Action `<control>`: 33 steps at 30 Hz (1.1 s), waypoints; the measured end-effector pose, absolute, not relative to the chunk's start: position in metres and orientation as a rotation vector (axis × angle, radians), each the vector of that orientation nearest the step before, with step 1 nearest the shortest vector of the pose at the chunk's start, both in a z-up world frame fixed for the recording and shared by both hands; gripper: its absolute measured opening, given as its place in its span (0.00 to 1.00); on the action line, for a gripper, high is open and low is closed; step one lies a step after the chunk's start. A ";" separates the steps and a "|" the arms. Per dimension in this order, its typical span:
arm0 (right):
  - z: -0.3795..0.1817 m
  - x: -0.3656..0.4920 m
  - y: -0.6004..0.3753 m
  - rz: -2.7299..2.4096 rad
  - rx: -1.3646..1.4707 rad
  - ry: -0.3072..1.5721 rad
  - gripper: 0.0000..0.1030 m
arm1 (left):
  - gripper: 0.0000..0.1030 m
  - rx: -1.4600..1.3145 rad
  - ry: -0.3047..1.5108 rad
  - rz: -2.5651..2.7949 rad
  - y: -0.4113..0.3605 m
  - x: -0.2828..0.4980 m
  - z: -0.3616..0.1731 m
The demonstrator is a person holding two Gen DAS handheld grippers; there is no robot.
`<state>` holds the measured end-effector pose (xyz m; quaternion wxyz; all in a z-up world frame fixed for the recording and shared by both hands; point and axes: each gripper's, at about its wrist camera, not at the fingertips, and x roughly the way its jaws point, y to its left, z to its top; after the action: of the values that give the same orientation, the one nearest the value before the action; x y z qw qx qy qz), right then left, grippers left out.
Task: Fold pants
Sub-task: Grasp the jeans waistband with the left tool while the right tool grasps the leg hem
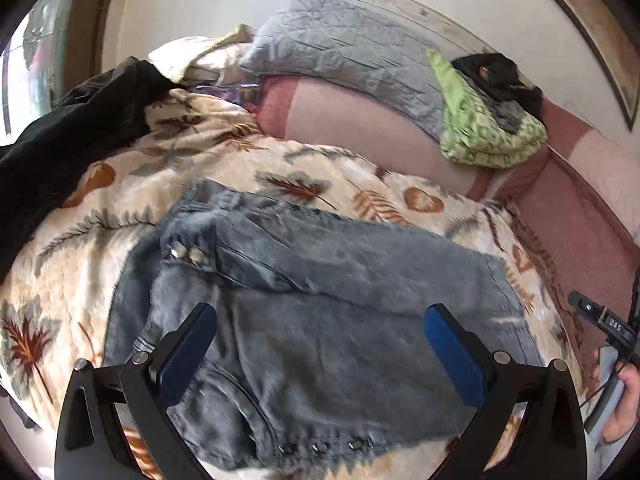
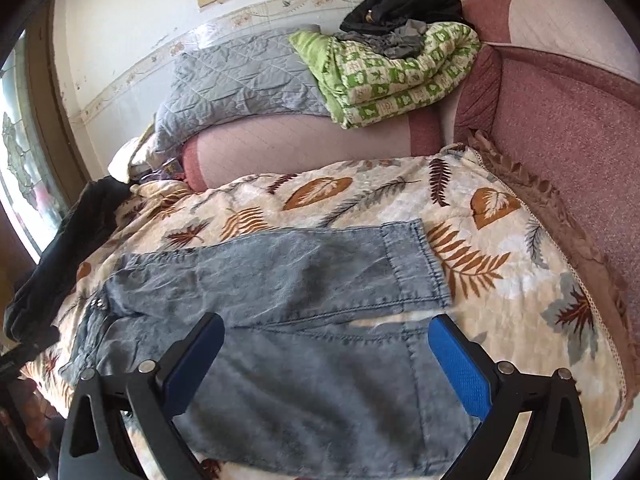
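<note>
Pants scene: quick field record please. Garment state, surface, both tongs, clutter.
garment: grey-blue denim pants, spread out, the two legs lying side by side
surface: leaf-print blanket on a pink sofa
left tongs: open, above the pants, holding nothing
right tongs: open, above the pants, holding nothing
clutter: green quilt, grey pillow, black clothing at the blanket's left end
</note>
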<state>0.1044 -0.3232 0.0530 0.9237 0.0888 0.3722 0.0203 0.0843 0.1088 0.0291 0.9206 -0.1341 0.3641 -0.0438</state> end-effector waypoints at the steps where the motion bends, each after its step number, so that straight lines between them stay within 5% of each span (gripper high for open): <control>1: 0.049 0.121 -0.338 0.044 0.223 0.790 1.00 | 1.00 -0.299 0.747 -0.060 0.122 0.097 0.027; 6: 0.017 0.202 -0.399 0.057 0.449 0.949 1.00 | 1.00 -0.359 0.866 0.012 0.174 0.164 0.001; 17: -0.041 0.327 -0.425 -0.050 0.299 1.156 0.97 | 1.00 -0.165 1.015 0.067 0.194 0.271 -0.029; 20: -0.049 0.344 -0.430 -0.043 0.327 1.170 0.79 | 1.00 -0.173 1.044 0.081 0.201 0.294 -0.038; 23: -0.056 0.354 -0.426 -0.015 0.319 1.191 0.67 | 0.89 -0.188 1.082 0.072 0.205 0.312 -0.046; 25: -0.063 0.360 -0.420 -0.011 0.283 1.216 0.66 | 0.74 -0.198 1.102 0.068 0.207 0.319 -0.051; 27: -0.068 0.363 -0.419 -0.009 0.283 1.223 0.52 | 0.49 -0.224 1.130 0.044 0.210 0.327 -0.057; 28: -0.070 0.363 -0.420 -0.013 0.289 1.223 0.50 | 0.44 -0.234 1.145 0.036 0.211 0.330 -0.061; 33: -0.072 0.362 -0.422 -0.013 0.289 1.222 0.44 | 0.40 -0.264 1.095 0.127 0.227 0.336 -0.058</control>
<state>0.3619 -0.4222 -0.0723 0.8093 0.1351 0.5717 -0.0063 0.3360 0.2271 -0.0581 0.8437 -0.1248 0.5186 0.0602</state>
